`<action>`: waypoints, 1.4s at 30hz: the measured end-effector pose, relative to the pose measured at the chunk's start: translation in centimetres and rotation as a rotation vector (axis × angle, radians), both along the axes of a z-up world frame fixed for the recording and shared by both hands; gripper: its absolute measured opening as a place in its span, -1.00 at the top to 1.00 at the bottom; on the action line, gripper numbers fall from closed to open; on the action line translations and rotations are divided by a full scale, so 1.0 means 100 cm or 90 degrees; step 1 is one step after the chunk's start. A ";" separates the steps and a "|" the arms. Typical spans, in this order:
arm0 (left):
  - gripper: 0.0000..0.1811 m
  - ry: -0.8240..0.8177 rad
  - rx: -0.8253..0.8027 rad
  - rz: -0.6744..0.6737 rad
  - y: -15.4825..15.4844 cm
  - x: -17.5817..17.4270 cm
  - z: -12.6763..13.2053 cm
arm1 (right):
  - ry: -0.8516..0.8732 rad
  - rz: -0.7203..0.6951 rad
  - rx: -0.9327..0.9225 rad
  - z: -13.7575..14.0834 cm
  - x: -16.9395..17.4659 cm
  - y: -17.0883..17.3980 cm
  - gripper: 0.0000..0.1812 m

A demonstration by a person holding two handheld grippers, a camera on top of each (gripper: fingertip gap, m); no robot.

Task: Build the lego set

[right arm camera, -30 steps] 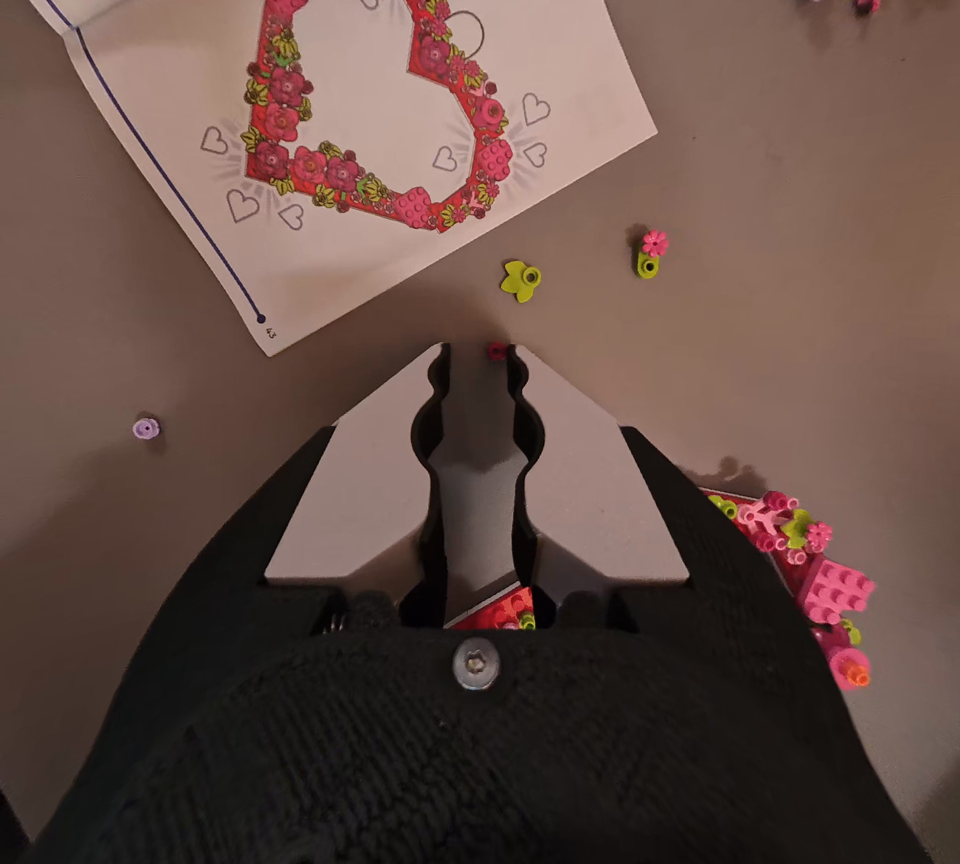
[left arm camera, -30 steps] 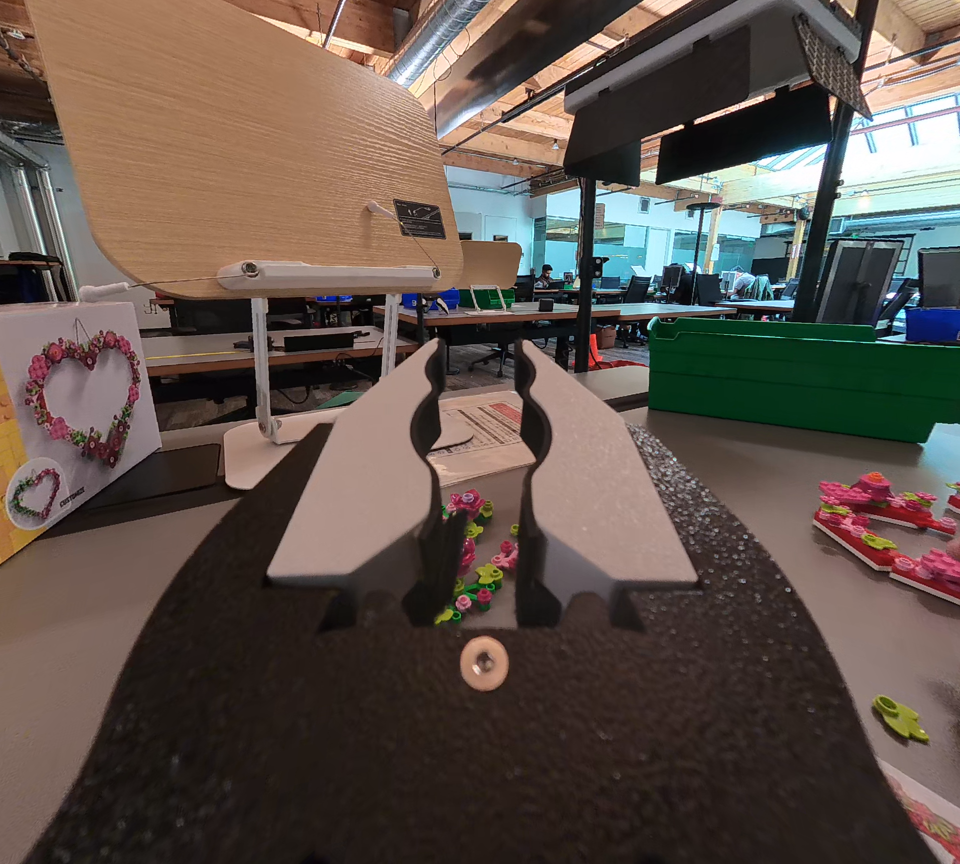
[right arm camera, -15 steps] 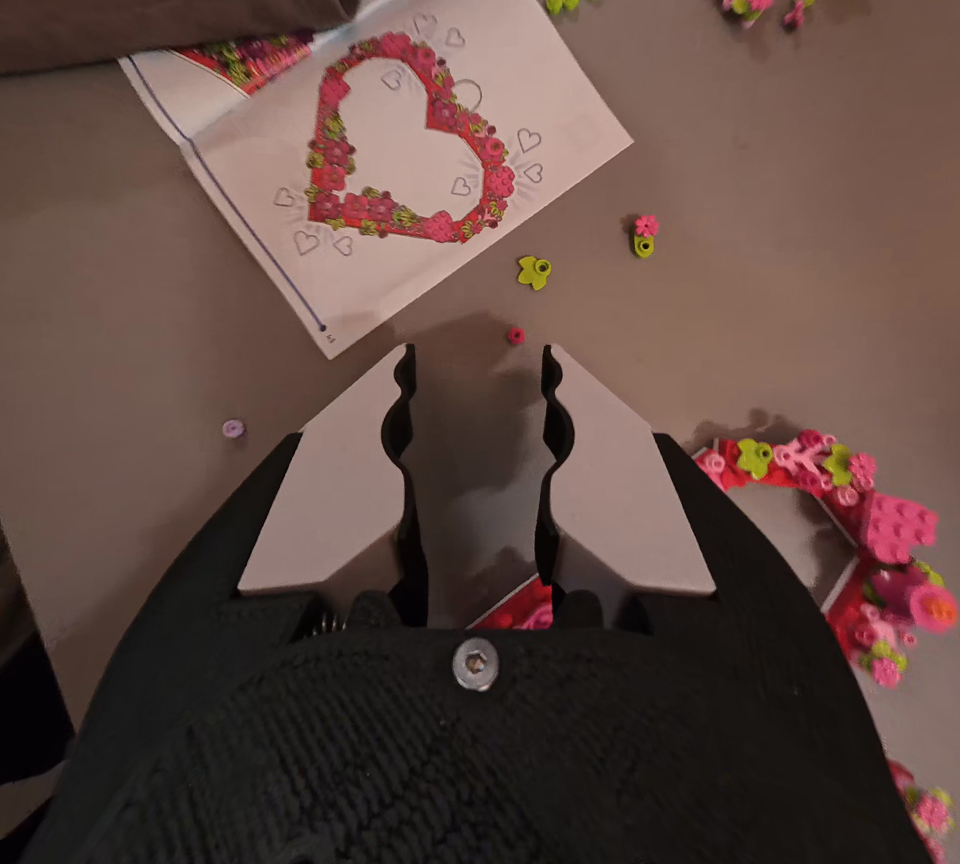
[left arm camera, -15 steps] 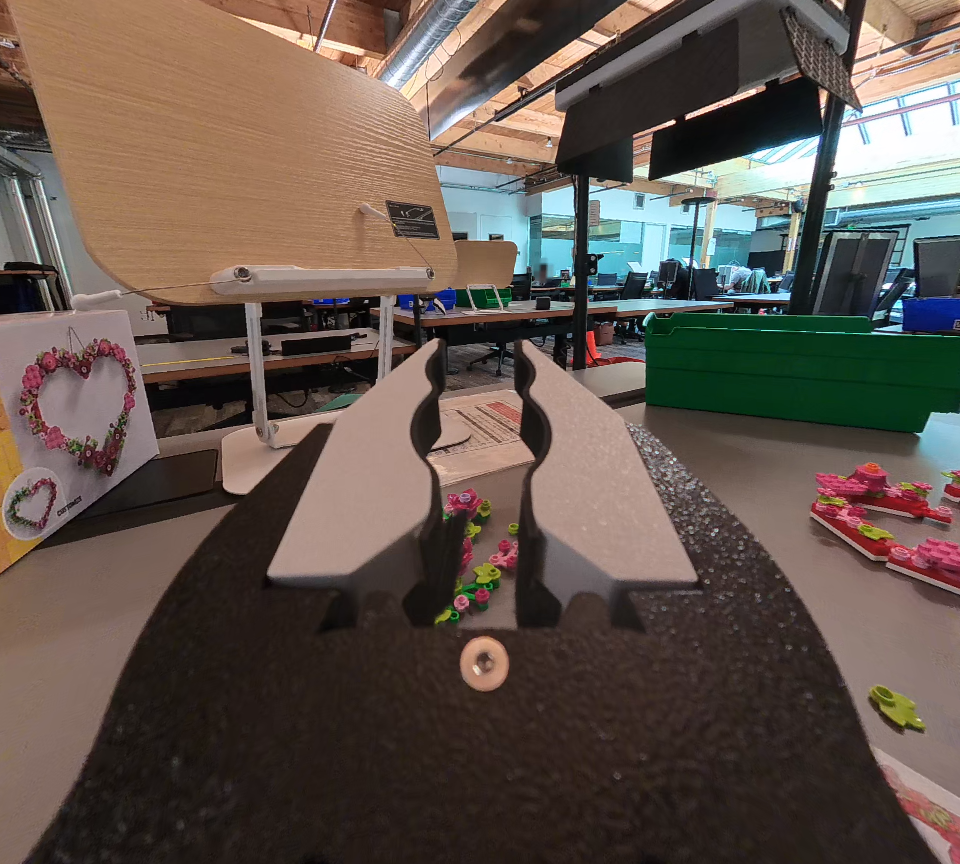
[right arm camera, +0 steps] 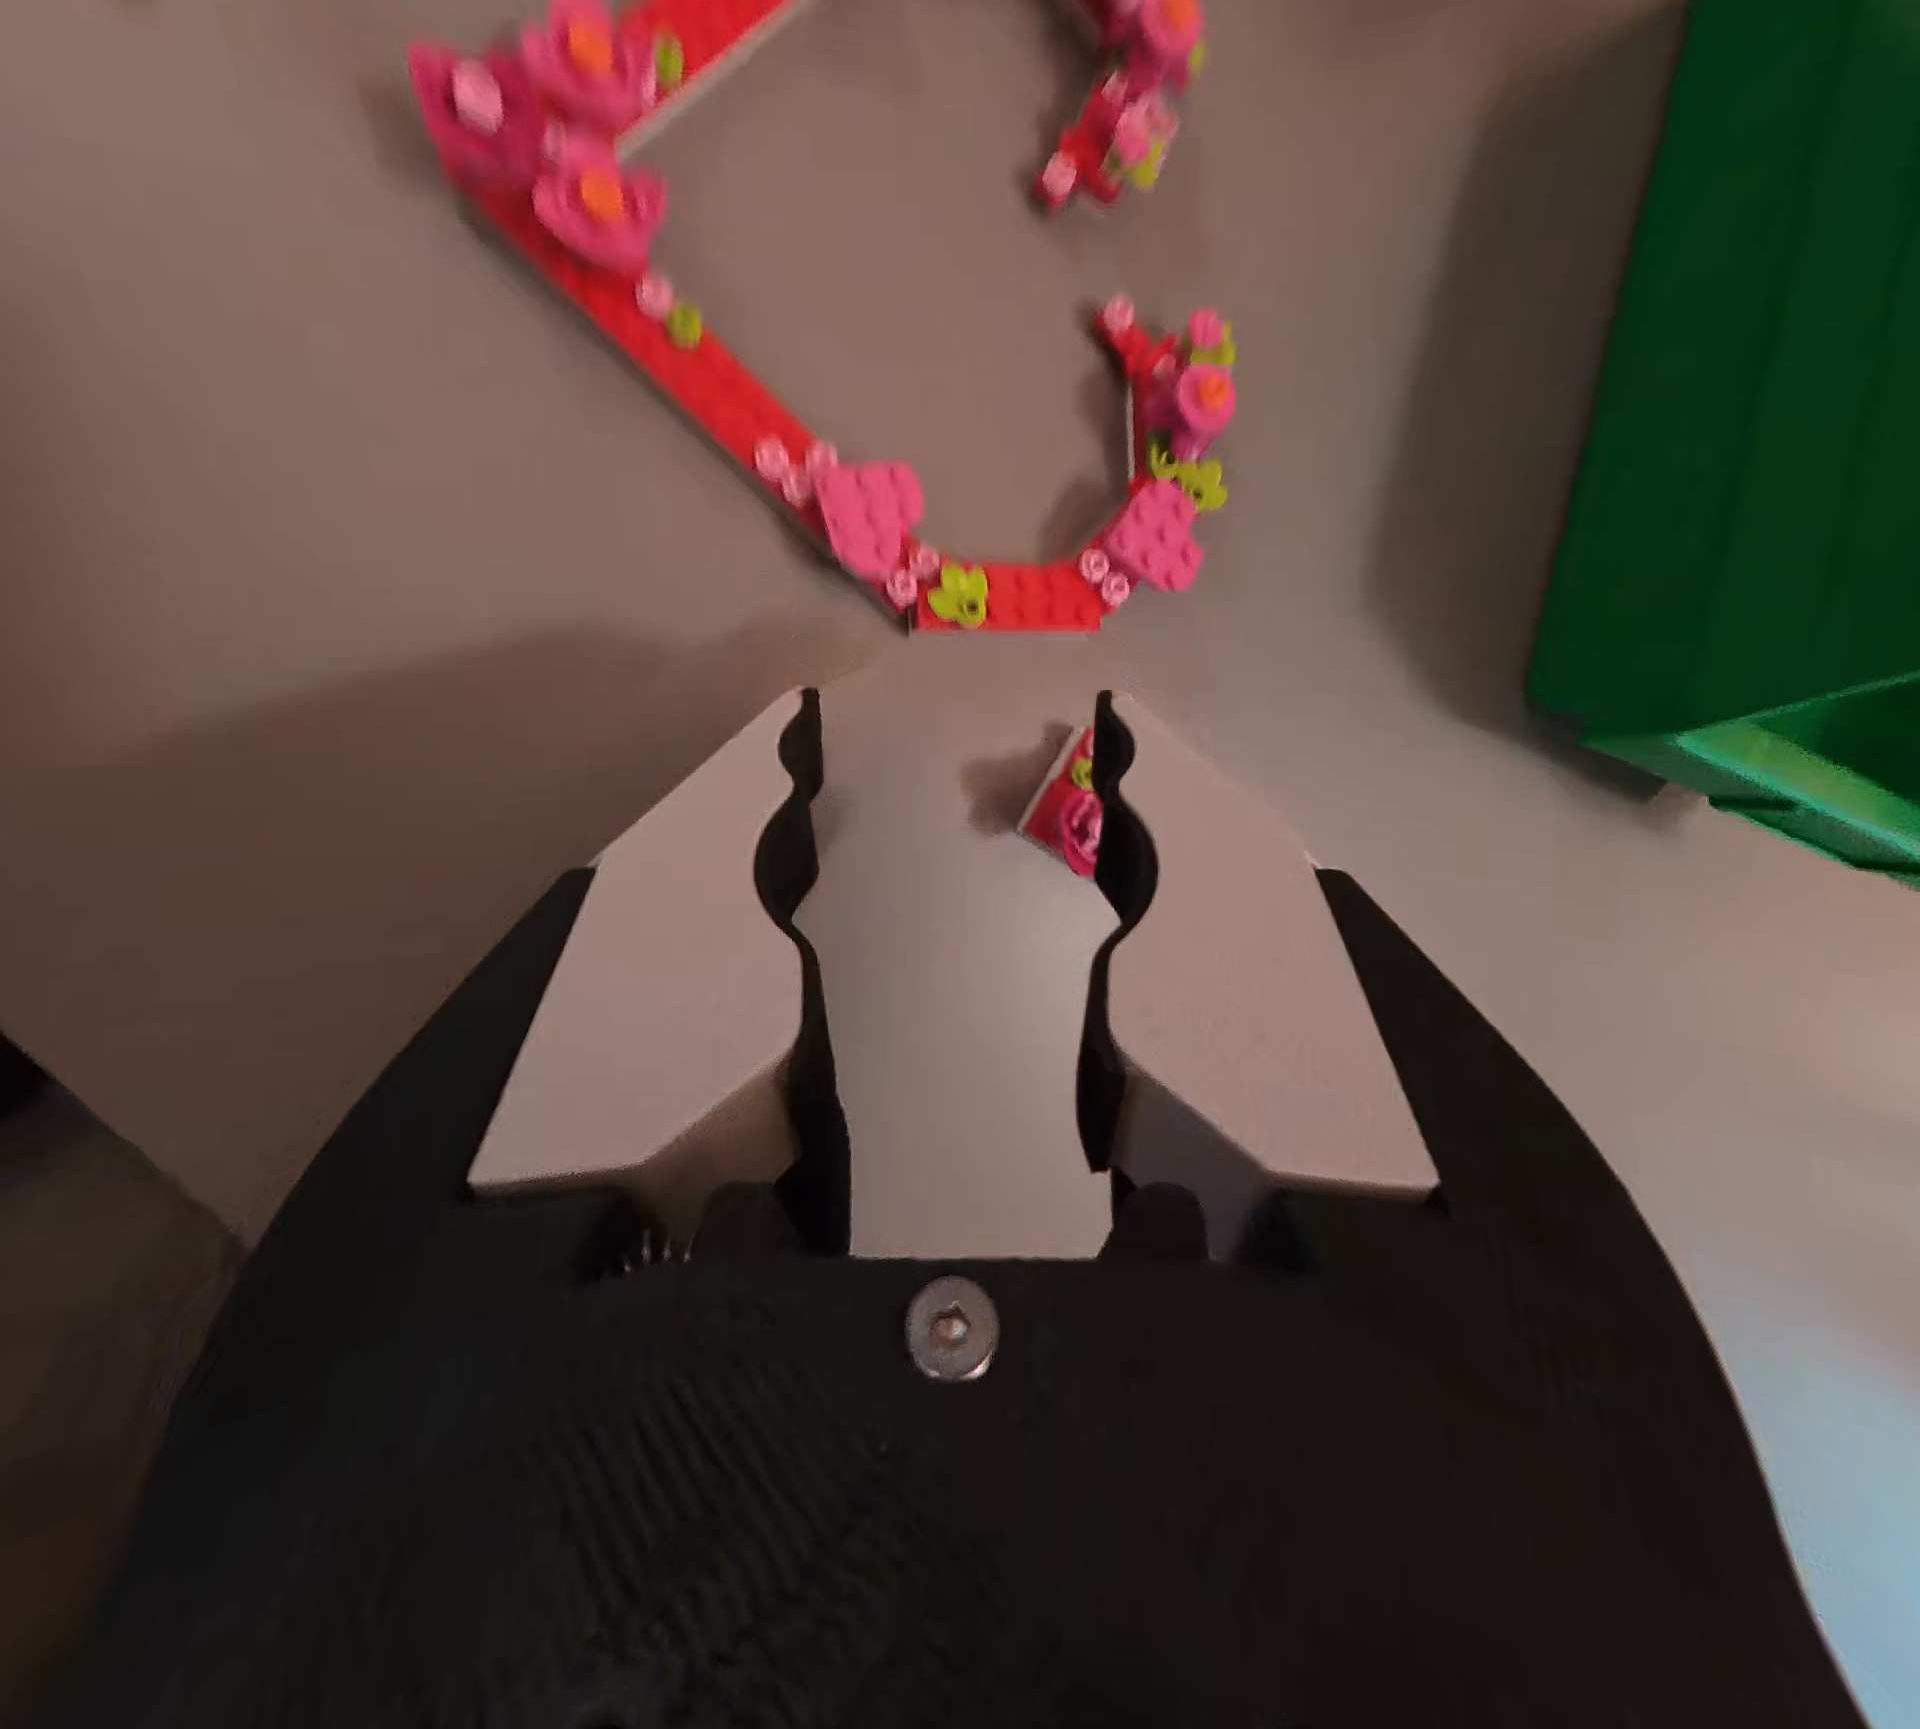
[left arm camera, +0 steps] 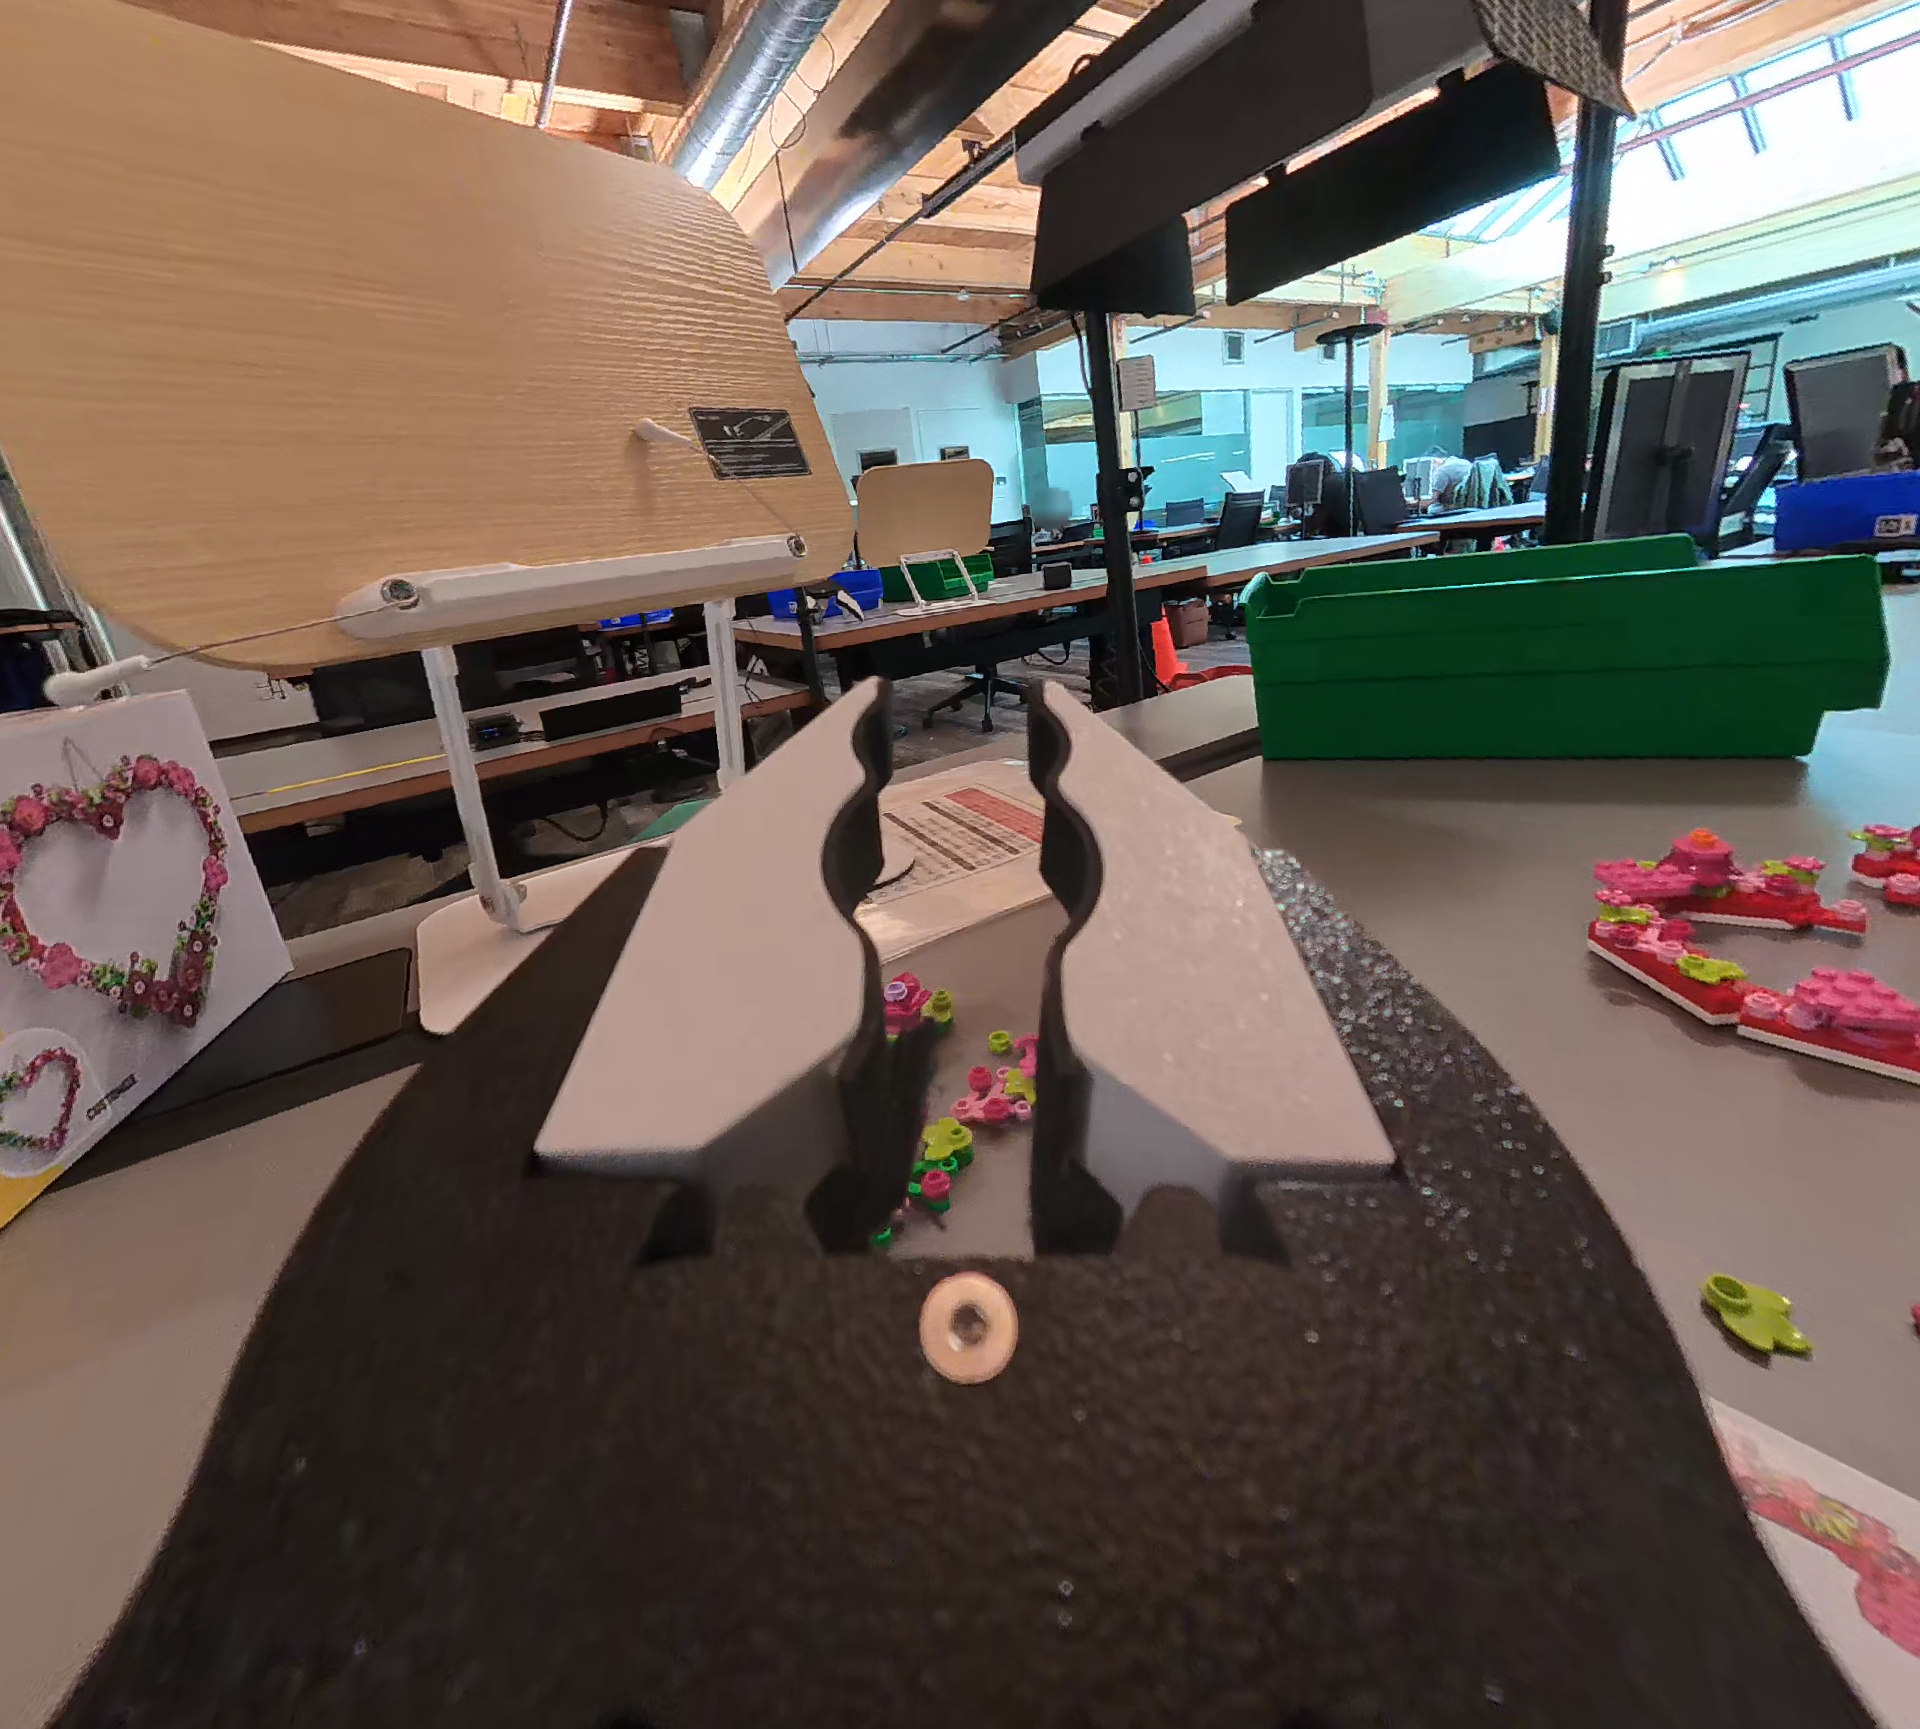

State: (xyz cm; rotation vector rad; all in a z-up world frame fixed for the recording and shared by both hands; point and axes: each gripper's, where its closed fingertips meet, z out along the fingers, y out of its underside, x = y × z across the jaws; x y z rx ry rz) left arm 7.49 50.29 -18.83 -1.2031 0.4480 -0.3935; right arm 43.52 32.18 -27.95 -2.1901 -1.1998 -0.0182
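Observation:
A red heart frame (right arm camera: 748,391) with pink flowers and lime leaves lies flat on the grey table, seen blurred from above in the right wrist view. My right gripper (right arm camera: 956,703) is open and empty just short of the frame's near tip. A small red and pink piece (right arm camera: 1065,806) lies between its fingers, by the right finger. The heart frame also shows in the left wrist view (left arm camera: 1745,983) at the right. My left gripper (left arm camera: 958,703) is open and empty above a heap of loose pink and green pieces (left arm camera: 961,1108).
A green bin (left arm camera: 1558,651) stands at the back right, also in the right wrist view (right arm camera: 1766,391). A wooden book stand (left arm camera: 395,349) and the set's box (left arm camera: 114,910) stand at the left. A lime leaf (left arm camera: 1756,1313) and an instruction page (left arm camera: 1849,1565) lie at the right. The tips of one gripper are about 40 centimetres away from the tips of the other.
My right gripper has swung away from the instruction page and small loose pieces to over the heart frame, and its jaws opened wider. My left gripper tilted a little and stays open.

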 end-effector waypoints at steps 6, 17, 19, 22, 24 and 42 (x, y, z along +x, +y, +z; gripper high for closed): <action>0.75 0.021 0.001 -0.008 -0.001 0.006 -0.002 | -0.203 0.111 -0.143 -0.031 0.045 0.006 0.39; 0.64 0.124 0.022 -0.211 -0.041 0.072 0.002 | -0.167 0.180 -0.240 -0.043 0.054 0.015 0.66; 0.60 0.172 -0.014 -0.334 -0.059 0.108 -0.001 | -0.161 0.184 -0.239 -0.042 0.052 0.013 0.68; 0.39 0.286 -0.109 -0.424 -0.057 0.156 -0.018 | -0.159 0.180 -0.232 -0.042 0.050 0.014 0.68; 0.37 0.335 -0.144 -0.508 -0.060 0.186 -0.022 | -0.167 0.179 -0.220 -0.043 0.051 0.016 0.68; 0.21 0.662 -0.250 -0.817 -0.047 0.277 -0.106 | -0.185 0.189 -0.235 -0.044 0.056 0.020 0.59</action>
